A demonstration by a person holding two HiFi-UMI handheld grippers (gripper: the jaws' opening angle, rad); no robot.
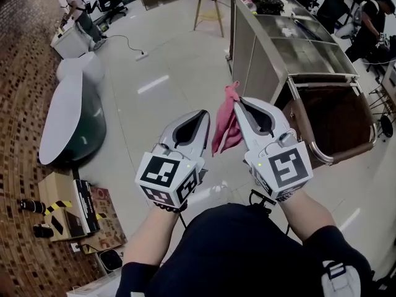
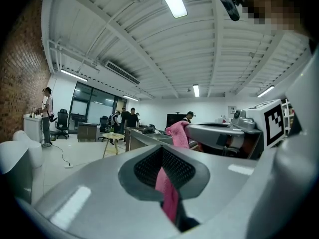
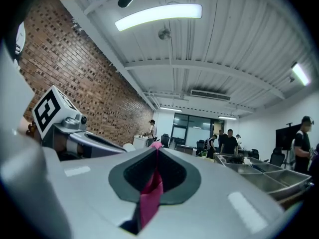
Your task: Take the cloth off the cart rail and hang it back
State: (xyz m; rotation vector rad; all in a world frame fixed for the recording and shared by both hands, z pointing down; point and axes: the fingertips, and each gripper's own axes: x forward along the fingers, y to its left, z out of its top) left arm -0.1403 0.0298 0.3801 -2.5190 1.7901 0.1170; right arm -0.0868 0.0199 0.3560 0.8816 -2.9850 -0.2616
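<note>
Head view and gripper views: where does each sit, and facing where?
Head view: on the person's head, facing steeply down at left gripper, right gripper, cloth and cart; forearms show.
Left gripper view: on that gripper, along its shut jaws toward the cart; right gripper shows.
Right gripper view: likewise, brick wall at left; left gripper shows.
Shared: the cloth, in all three.

Head view: your right gripper (image 1: 239, 104) covers the pink cloth's (image 1: 224, 129) right edge. Both gripper views show you only a strip of it; the jaw bodies hide the rest. Dark item (image 1: 269, 5) on the cart (image 1: 297, 54): too small to tell.
</note>
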